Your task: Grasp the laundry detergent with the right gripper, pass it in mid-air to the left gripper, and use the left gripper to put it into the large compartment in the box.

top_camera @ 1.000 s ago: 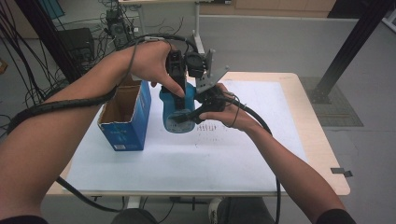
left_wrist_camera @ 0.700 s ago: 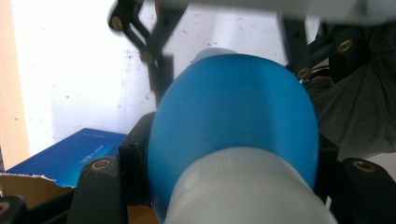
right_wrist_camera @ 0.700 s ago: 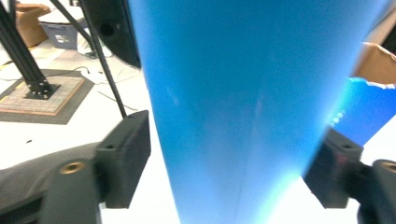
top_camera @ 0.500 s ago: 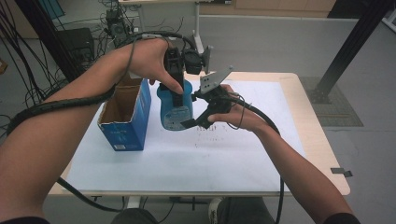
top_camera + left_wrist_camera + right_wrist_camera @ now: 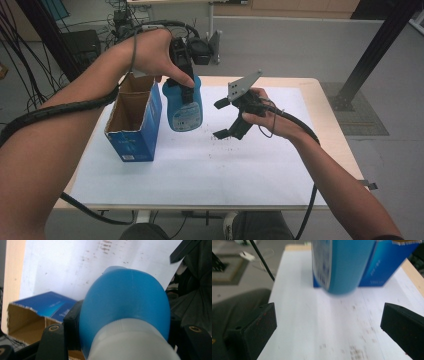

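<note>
The left tongs are gripping the blue bottle above the desk, while the right tongs, just opening, are spreading wide and empty.

High view: fixed above the person's side of the table, looks fwd & down, mid-range; bottle sits about centre-left in it.

Left gripper view: rides just above the bottle, looks down along it, very close, w/ box and white sheet beyond.

Right gripper view: low over the sheet, faces level toward the bottle, close, box behind it.

All 3 share bottle, box, sheet.
</note>
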A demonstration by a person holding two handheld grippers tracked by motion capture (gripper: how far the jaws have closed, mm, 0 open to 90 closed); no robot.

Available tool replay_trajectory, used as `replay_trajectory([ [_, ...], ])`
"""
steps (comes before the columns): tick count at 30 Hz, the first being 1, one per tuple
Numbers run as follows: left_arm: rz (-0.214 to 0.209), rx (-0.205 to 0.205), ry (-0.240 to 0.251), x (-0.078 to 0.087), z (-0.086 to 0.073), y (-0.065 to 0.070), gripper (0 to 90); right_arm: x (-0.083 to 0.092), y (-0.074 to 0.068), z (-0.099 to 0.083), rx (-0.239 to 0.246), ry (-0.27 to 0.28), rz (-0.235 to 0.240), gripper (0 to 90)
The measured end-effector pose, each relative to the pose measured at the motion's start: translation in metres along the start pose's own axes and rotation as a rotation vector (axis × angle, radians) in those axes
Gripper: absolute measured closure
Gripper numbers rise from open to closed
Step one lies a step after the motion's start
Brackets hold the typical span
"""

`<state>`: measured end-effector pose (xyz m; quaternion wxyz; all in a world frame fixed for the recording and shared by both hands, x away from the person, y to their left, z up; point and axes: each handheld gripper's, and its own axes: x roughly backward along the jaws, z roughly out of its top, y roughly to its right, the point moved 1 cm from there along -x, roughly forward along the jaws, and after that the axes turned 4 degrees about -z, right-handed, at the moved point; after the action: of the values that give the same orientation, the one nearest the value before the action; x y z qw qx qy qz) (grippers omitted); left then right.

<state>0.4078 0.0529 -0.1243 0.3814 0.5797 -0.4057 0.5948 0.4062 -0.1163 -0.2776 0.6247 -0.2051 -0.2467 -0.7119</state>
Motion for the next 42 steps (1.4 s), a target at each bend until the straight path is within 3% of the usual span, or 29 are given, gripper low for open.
replay_trajectory([
  [7, 0.011, 0.152, 0.024, 0.026, -0.011, -0.011, 37.2, 0.021, 0.005, -0.016, -0.036, -0.066, -0.054, 0.4],
  [13, 0.041, 0.247, 0.016, 0.049, -0.021, -0.020, 37.2, 0.045, 0.012, -0.029, -0.077, -0.090, -0.120, 0.4],
  [21, 0.063, 0.394, 0.050, 0.070, -0.038, -0.033, 37.2, 0.068, 0.018, -0.050, -0.128, -0.112, -0.196, 0.4],
  [32, 0.088, 0.609, 0.061, 0.087, -0.066, -0.057, 37.1, 0.091, 0.024, -0.065, -0.173, -0.144, -0.230, 0.4],
  [42, 0.082, 0.825, 0.079, 0.096, -0.090, -0.075, 37.2, 0.107, 0.028, -0.064, -0.163, -0.205, -0.241, 0.5],
])
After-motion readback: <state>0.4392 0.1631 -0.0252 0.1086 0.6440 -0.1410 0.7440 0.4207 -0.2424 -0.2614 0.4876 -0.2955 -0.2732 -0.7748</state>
